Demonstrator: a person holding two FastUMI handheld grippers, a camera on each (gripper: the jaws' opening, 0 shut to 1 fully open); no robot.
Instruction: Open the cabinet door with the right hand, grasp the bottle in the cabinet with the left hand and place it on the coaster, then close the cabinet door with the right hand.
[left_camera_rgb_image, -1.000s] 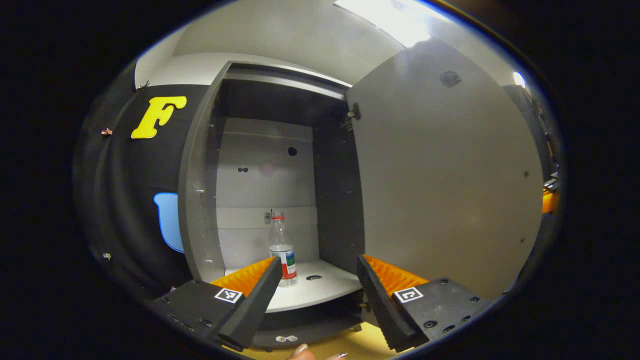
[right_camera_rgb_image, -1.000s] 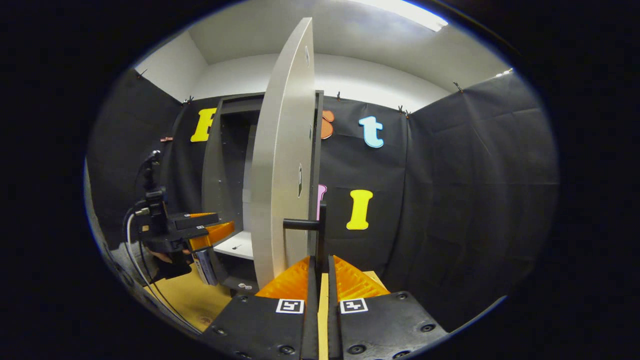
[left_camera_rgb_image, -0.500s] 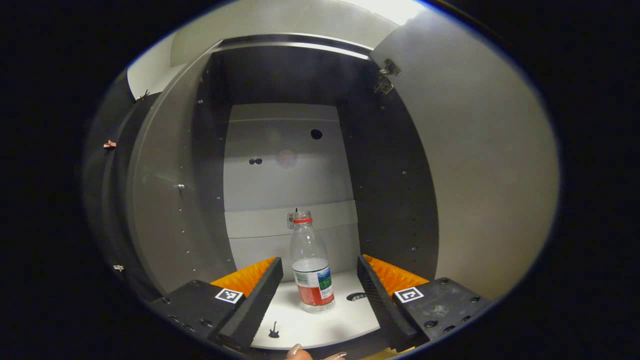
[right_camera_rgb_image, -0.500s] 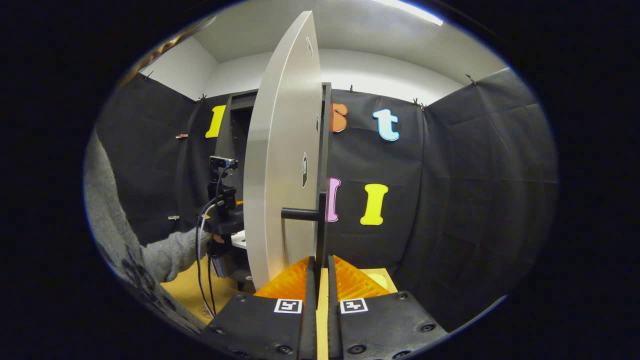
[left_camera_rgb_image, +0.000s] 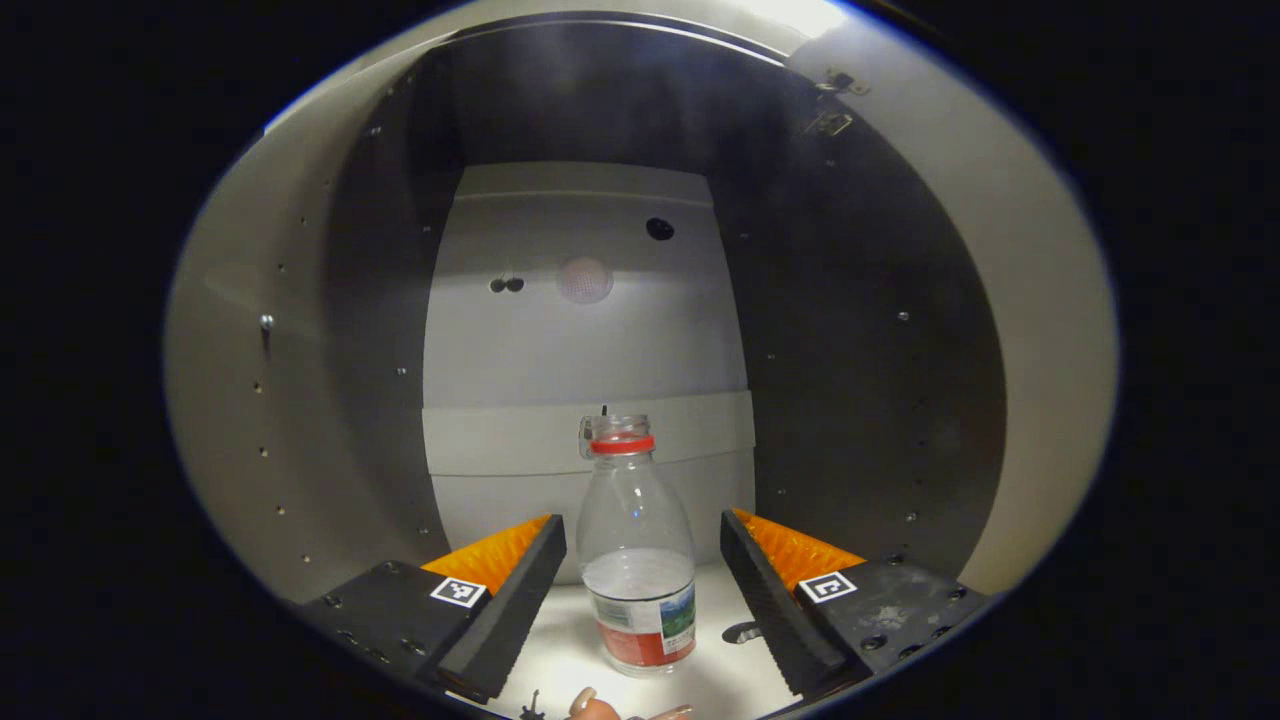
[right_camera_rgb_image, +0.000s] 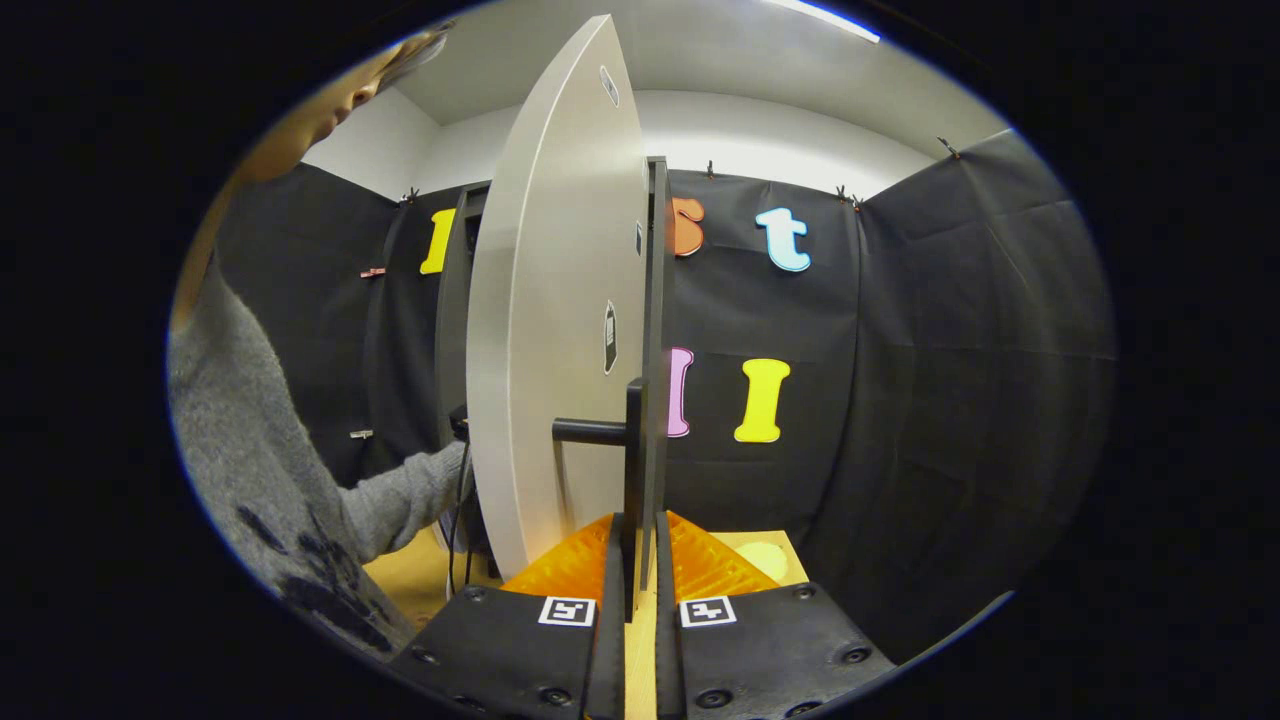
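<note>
A clear plastic bottle (left_camera_rgb_image: 636, 560) with a red neck ring and a red-and-green label stands upright on the white cabinet shelf (left_camera_rgb_image: 560, 650). My left gripper (left_camera_rgb_image: 642, 532) is open inside the cabinet. Its fingers flank the bottle's lower body with a gap on each side. In the right gripper view the grey cabinet door (right_camera_rgb_image: 545, 330) stands wide open, seen nearly edge-on. My right gripper (right_camera_rgb_image: 637, 528) is shut on the door's black handle (right_camera_rgb_image: 632, 440). A pale round coaster (right_camera_rgb_image: 763, 558) lies on the wooden table to the right of the door.
The cabinet's dark side walls (left_camera_rgb_image: 850, 350) and pale back panel (left_camera_rgb_image: 590, 350) close in around the left gripper. A person's grey sleeve (right_camera_rgb_image: 400, 500) reaches behind the door into the cabinet. The wooden table (right_camera_rgb_image: 410, 585) runs under the cabinet.
My left gripper has gone forward into the cabinet, so the bottle now sits between its open fingers. The right gripper has kept its hold on the handle as the door swung slightly wider.
</note>
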